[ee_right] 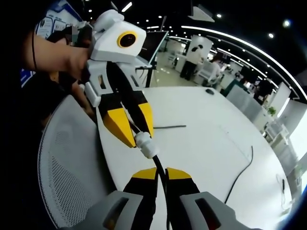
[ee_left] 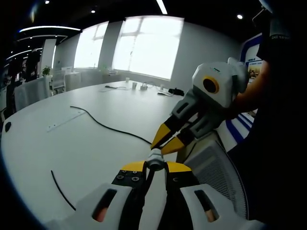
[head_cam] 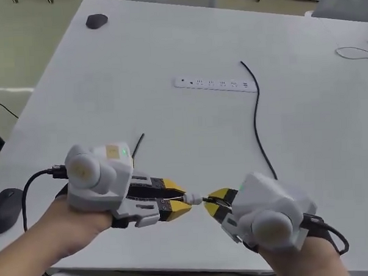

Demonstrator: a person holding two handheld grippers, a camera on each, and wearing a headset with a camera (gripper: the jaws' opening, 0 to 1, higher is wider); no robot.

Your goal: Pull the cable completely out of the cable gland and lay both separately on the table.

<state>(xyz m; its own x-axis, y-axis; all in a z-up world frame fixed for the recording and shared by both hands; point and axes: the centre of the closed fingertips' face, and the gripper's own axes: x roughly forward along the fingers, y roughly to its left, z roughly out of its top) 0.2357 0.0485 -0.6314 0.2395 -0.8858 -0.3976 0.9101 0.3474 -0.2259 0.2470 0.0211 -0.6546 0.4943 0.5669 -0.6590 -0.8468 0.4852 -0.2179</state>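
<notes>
A small white cable gland [head_cam: 193,199] hangs above the table's front edge between the two grippers. My left gripper [head_cam: 187,200] is shut on it; in the left gripper view the gland [ee_left: 154,158] sits between the yellow tips of the left gripper [ee_left: 154,166]. A thin black cable [ee_right: 159,168] runs out of the gland [ee_right: 146,143] into my right gripper [ee_right: 160,173], which is shut on it close to the gland. The right gripper [head_cam: 210,204] faces the left one tip to tip. The left gripper [ee_right: 140,138] reaches in from above in the right gripper view.
A white power strip [head_cam: 215,84] with a long black cord [head_cam: 256,119] lies mid-table. A short black cable piece [head_cam: 138,143] lies beyond the left gripper. Dark mice sit at the far corner [head_cam: 96,21] and lower left [head_cam: 5,210]. A mesh chair [ee_right: 67,182] stands below the table edge.
</notes>
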